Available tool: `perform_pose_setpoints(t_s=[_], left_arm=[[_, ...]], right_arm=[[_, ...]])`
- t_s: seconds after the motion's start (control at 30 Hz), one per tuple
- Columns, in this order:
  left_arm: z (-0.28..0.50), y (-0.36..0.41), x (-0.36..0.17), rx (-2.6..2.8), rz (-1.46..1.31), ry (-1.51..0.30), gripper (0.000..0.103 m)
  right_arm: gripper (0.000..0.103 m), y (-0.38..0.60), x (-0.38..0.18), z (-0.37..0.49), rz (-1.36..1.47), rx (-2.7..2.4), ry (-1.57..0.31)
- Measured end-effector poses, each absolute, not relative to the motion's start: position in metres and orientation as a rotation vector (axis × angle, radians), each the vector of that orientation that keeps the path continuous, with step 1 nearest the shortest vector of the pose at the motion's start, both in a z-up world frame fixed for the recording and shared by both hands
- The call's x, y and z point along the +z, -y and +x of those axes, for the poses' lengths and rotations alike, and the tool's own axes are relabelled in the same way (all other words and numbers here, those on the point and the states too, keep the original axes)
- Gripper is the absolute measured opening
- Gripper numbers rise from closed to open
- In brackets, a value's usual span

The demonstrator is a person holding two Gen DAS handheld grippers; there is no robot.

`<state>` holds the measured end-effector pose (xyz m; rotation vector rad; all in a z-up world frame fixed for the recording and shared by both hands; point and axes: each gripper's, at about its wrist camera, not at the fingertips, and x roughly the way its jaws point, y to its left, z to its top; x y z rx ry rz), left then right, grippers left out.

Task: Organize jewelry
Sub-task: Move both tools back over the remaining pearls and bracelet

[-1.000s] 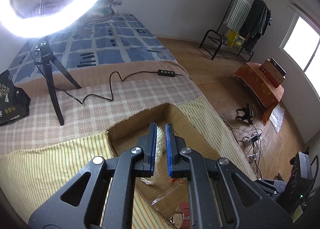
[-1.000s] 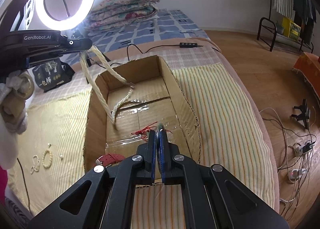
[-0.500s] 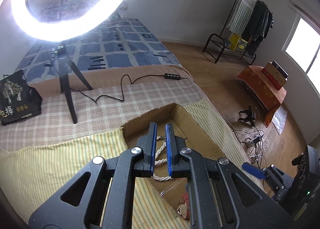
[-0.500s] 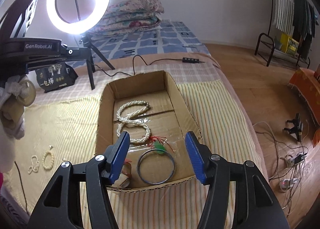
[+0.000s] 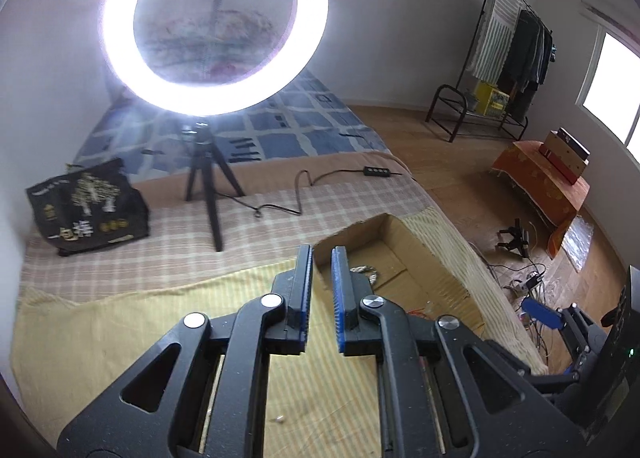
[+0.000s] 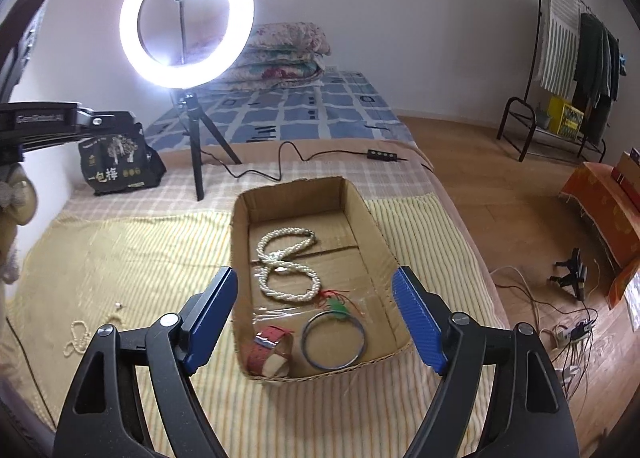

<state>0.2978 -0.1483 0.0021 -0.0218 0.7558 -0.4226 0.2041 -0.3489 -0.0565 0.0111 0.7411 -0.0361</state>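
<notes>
An open cardboard box (image 6: 372, 226) lies on the yellow striped cloth. In it are a white pearl necklace (image 6: 286, 270), a metal bangle (image 6: 333, 343), a red watch (image 6: 269, 350) and a red-green tassel (image 6: 334, 303). My right gripper (image 6: 316, 306) is wide open and empty, above the box's near end. My left gripper (image 5: 321, 272) is slightly open and empty, left of the box (image 5: 404, 254), where part of the necklace (image 5: 362, 270) shows. A small bead bracelet (image 6: 78, 336) lies on the cloth at left.
A lit ring light on a tripod (image 6: 186, 14) stands behind the box, its cable and switch (image 6: 382, 155) trailing across the checked blanket. A black bag (image 6: 118, 164) sits at back left. Folded quilts (image 6: 286, 54) lie far back. The bed edge (image 6: 472, 242) drops to the floor on the right.
My left gripper let the pearl necklace go into the box, then lifted and swung left. My right gripper opened, dropped the bangle into the box, and pulled back.
</notes>
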Motion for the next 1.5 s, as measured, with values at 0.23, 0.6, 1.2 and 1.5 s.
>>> perform_pose_setpoints(t_s=[0.23, 0.6, 1.2, 1.5], left_arm=[[0.265, 0.097, 0.016, -0.364, 0.014, -0.719, 0.046], [0.203, 0.008, 0.0, -0.281, 0.008, -0.707, 0.048], [0.163, -0.045, -0.092, -0.261, -0.037, -0.875, 0.048], [0.17, -0.06, -0.133, -0.263, -0.091, -0.973, 0.048]], right_arm=[[0.082, 0.329, -0.053, 0.198, 0.033, -0.023, -0.713], [0.083, 0.278, -0.063, 0.199, -0.007, 0.125, -0.77], [0.082, 0.219, -0.105, 0.201, -0.035, 0.241, -0.903], [0.074, 0.216, -0.134, 0.211, -0.015, 0.265, -0.941]])
